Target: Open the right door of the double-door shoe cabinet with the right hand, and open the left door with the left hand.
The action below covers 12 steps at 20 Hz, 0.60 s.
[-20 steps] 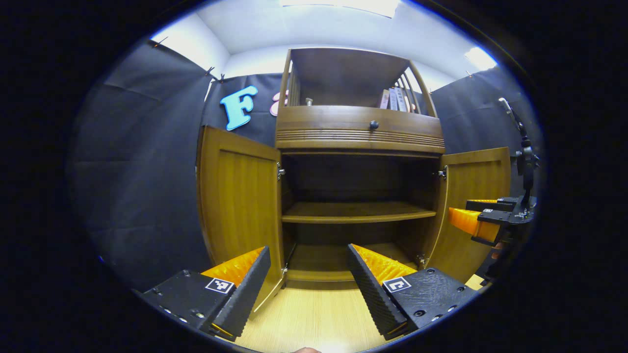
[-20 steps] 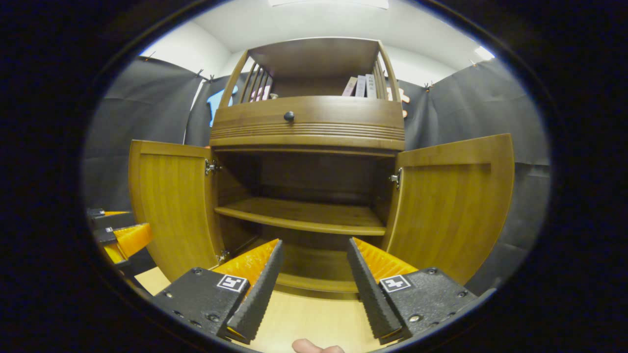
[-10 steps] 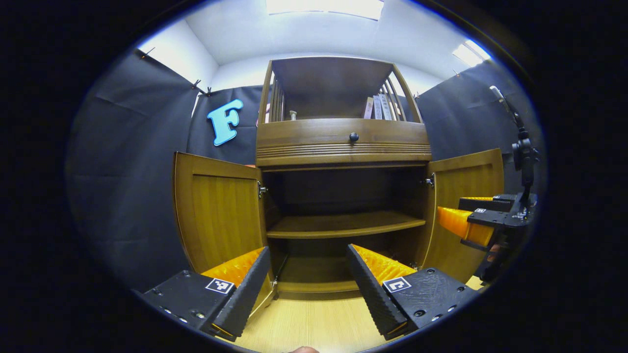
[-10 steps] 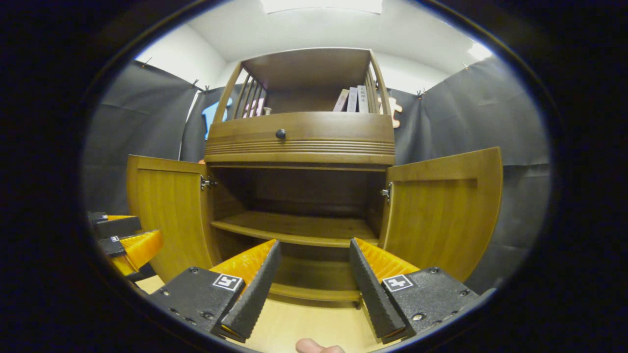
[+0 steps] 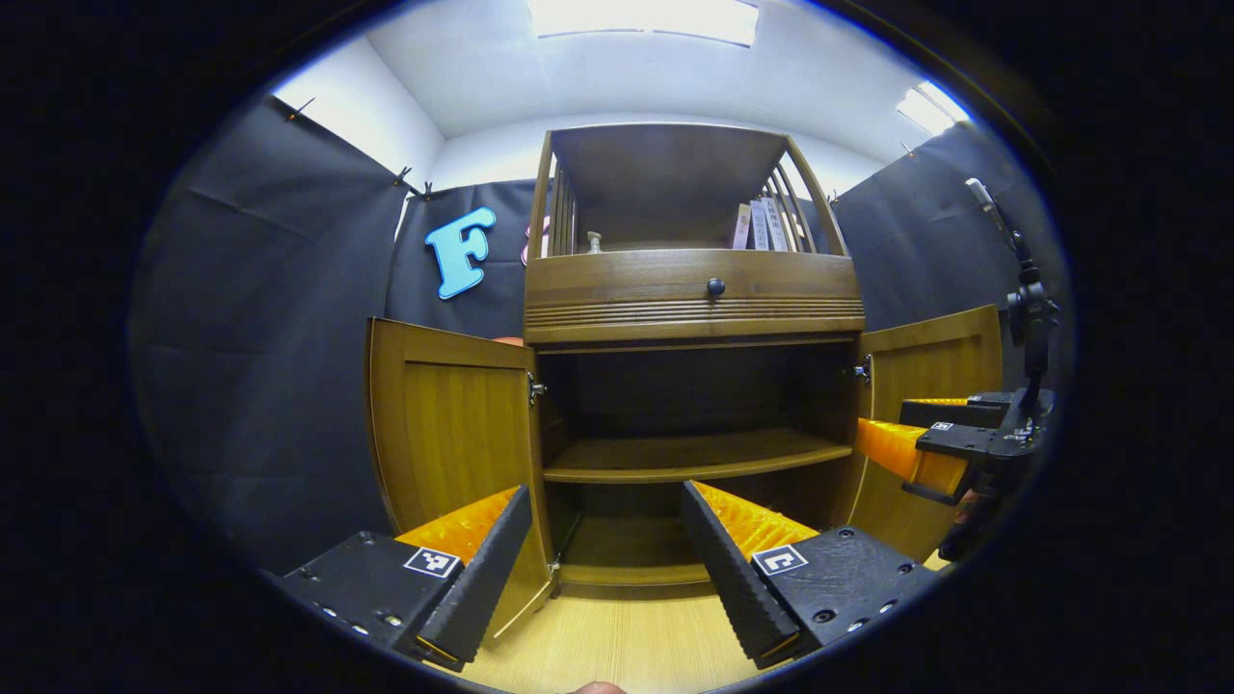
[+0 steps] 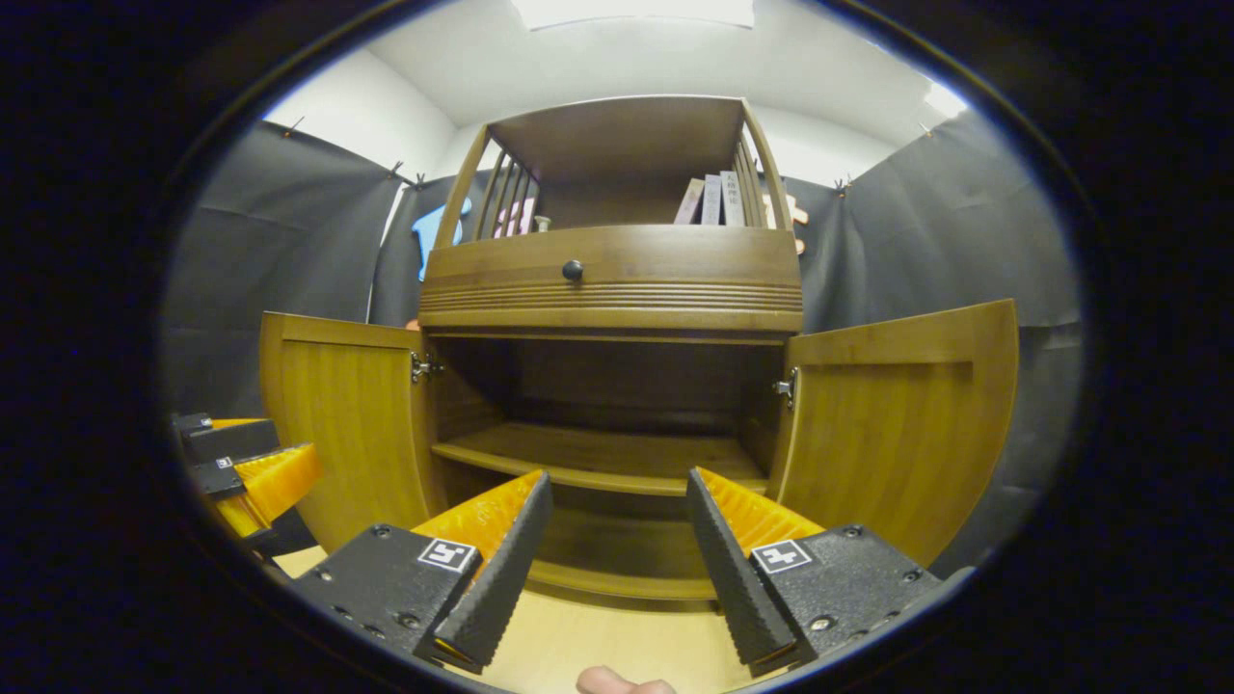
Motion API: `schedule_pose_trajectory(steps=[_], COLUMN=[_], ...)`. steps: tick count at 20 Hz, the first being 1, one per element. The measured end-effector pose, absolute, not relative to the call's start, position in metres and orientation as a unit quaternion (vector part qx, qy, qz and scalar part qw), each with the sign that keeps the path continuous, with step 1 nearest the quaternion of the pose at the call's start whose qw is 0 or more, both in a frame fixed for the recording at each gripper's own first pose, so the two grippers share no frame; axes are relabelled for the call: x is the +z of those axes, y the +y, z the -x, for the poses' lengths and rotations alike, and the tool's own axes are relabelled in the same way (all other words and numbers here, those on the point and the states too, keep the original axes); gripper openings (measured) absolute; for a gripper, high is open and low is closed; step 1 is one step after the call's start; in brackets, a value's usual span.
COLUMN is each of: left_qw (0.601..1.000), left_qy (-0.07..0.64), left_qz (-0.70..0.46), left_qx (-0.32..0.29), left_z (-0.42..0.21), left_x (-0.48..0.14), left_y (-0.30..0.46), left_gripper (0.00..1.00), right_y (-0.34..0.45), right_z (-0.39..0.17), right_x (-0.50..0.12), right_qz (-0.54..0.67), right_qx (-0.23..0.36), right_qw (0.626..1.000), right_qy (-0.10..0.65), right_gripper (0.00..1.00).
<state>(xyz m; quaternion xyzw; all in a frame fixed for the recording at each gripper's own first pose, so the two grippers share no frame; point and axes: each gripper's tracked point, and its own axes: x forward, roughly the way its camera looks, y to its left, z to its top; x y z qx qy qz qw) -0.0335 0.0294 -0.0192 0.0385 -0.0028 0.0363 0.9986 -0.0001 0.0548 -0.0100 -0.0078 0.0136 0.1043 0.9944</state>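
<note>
The wooden shoe cabinet (image 5: 694,299) (image 6: 612,284) stands ahead with both lower doors swung wide. Its left door (image 5: 453,434) (image 6: 347,414) and right door (image 5: 930,386) (image 6: 901,424) hang outward, baring a bare inner shelf (image 5: 689,455) (image 6: 598,453). My left gripper (image 5: 603,549) is open in front of the cabinet's foot, holding nothing. My right gripper (image 6: 612,549) is open too, empty, facing the lower compartment. The right gripper (image 5: 925,448) also shows at the right edge of the left gripper view, in front of the right door. The left gripper (image 6: 241,472) appears at the left edge of the right gripper view.
A drawer with a dark knob (image 5: 715,286) (image 6: 573,271) sits above the doors. The open top shelf holds a few books (image 5: 757,224) (image 6: 713,200). A light wooden floor (image 5: 617,641) lies under the grippers. A black stand (image 5: 1027,308) rises at the right.
Both grippers have drawn back a little from the cabinet and tilted, so it sits lower in both views. The doors stay wide open and both grippers stay open.
</note>
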Motion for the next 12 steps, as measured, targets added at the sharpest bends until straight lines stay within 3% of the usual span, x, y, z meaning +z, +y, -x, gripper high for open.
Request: schedule_pose_trajectory(steps=[12], left_qw=[0.999], left_qy=[-0.01], left_qz=[-0.028], left_qx=[0.031], left_z=[0.03], left_x=[-0.001], left_y=[0.025], left_gripper=[0.94], right_y=[0.053], right_z=[-0.003], right_x=[-0.008], right_qz=[0.006], right_qx=[0.097], right_qw=[0.995], right_qy=[0.014], right_gripper=[0.89])
